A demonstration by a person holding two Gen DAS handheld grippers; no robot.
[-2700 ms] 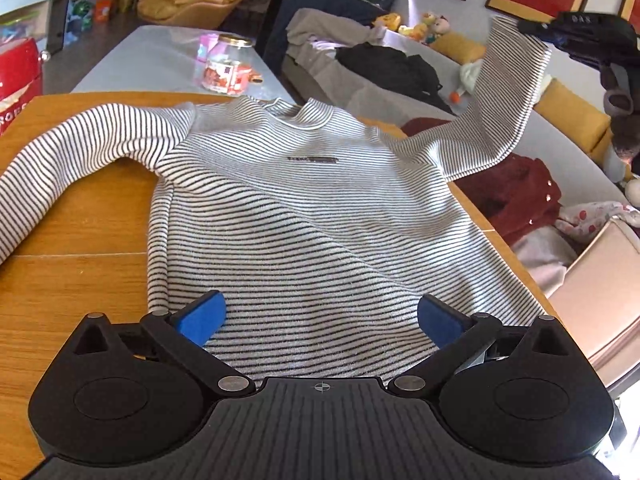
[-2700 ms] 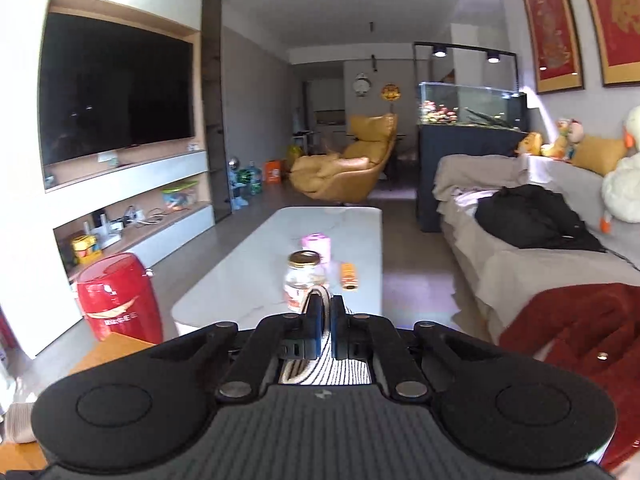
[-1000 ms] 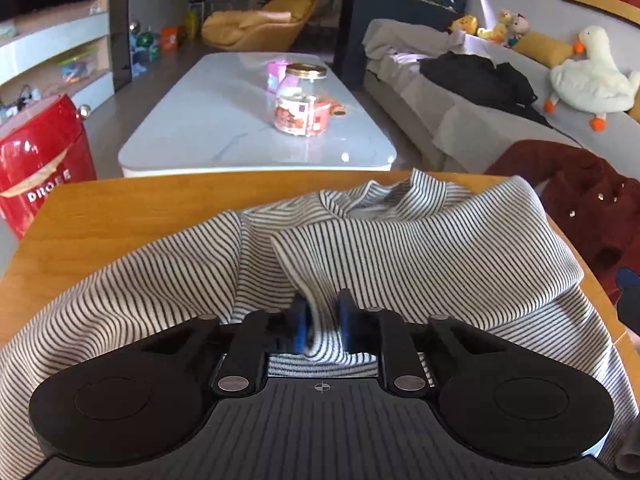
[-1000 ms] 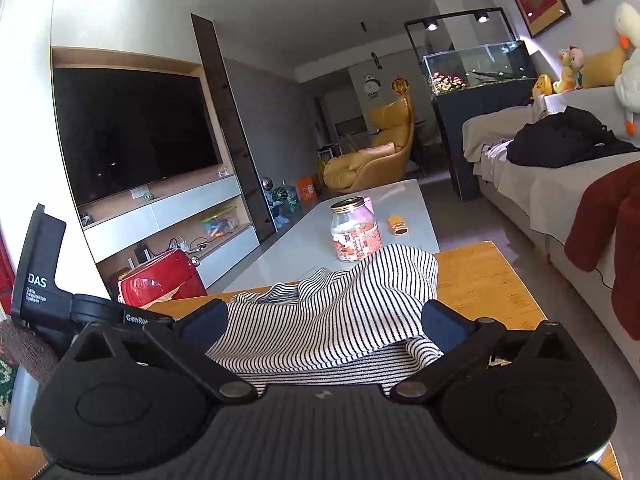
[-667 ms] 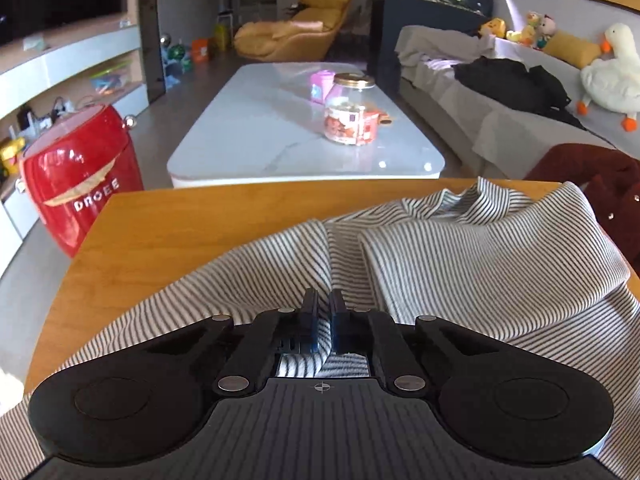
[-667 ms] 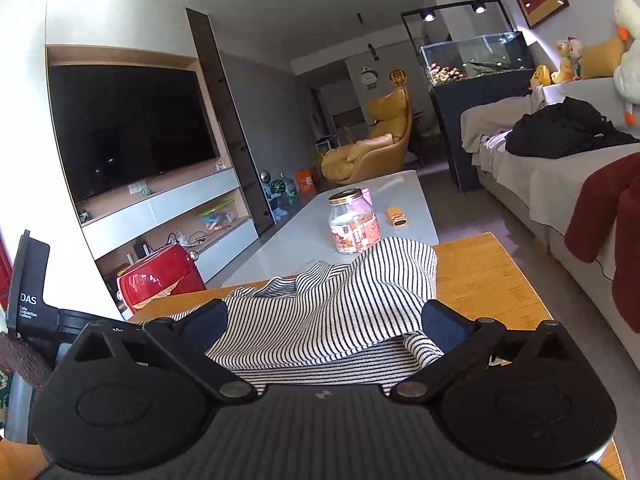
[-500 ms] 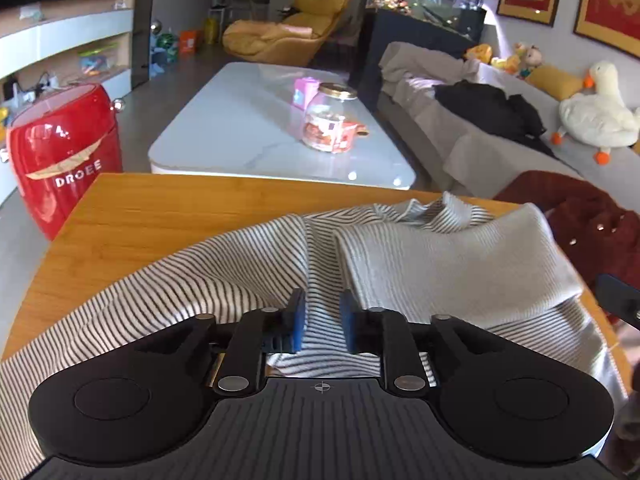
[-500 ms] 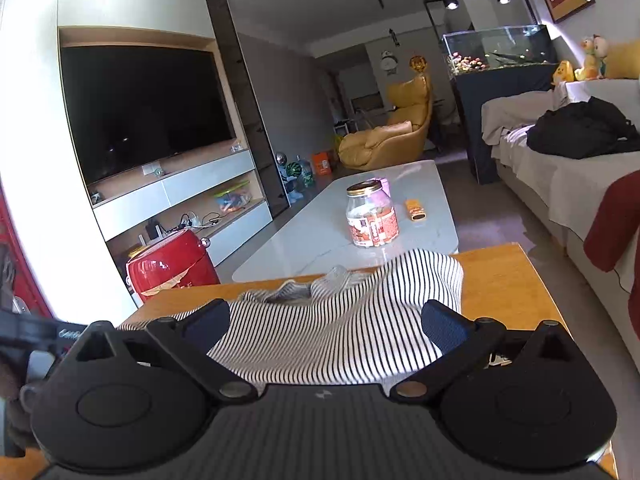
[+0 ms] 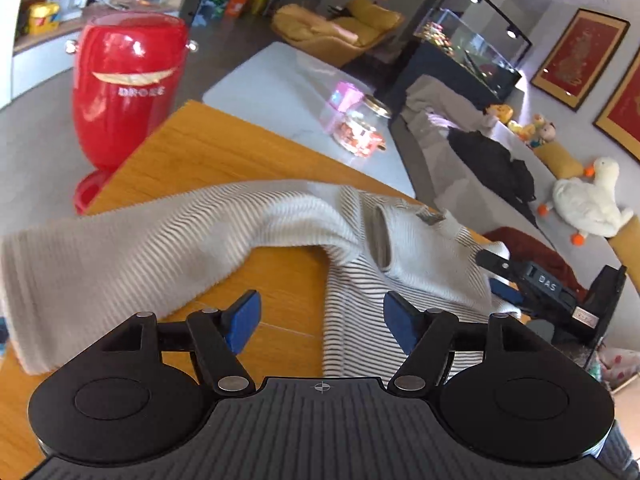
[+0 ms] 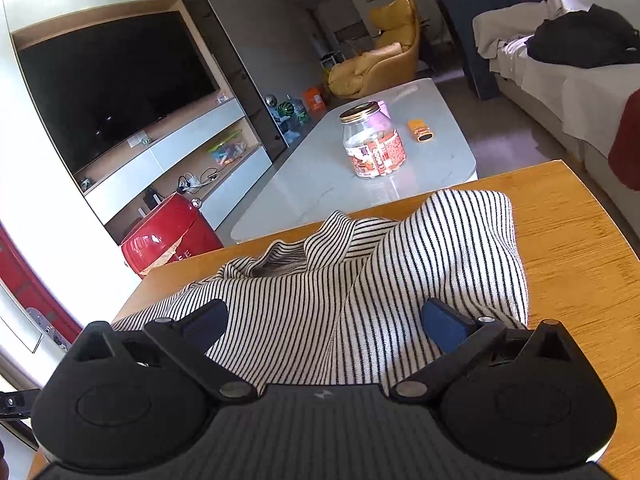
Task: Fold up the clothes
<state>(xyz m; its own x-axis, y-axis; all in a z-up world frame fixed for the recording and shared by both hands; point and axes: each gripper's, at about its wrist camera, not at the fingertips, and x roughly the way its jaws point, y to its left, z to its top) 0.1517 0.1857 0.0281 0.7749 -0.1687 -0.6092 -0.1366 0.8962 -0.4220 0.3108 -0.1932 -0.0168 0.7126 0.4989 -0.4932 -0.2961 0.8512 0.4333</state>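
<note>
Nearest the left wrist camera, the left gripper [image 9: 322, 322] stands spread wide, its two blue-padded fingers [image 9: 243, 319] holding nothing; one hangs over bare wood, the other over striped cloth. The right gripper [image 10: 324, 326] is likewise spread and empty, its two dark blue pads above the fabric's near edge.

Just beyond both lies the one garment, a striped sweater [image 10: 360, 280] of ribbed knit, cream with thin black lines, rumpled on the wooden table [image 10: 576, 240], whose top is honey-coloured with a visible grain. One long sleeve [image 9: 120, 248] stretches leftward in the left view, blurred to a pale beige tube; the other sleeve is folded over the body, and the collar [image 10: 288, 256] bunches up in soft ridges at the far side.

Past the table's edge stand one glossy red rounded container [image 9: 128, 88] and a white, smooth, marble-look coffee table [image 10: 360, 192] carrying one clear jar [image 10: 374, 142] with a gold lid. Farther off sits one yellow armchair [image 10: 380, 60].
</note>
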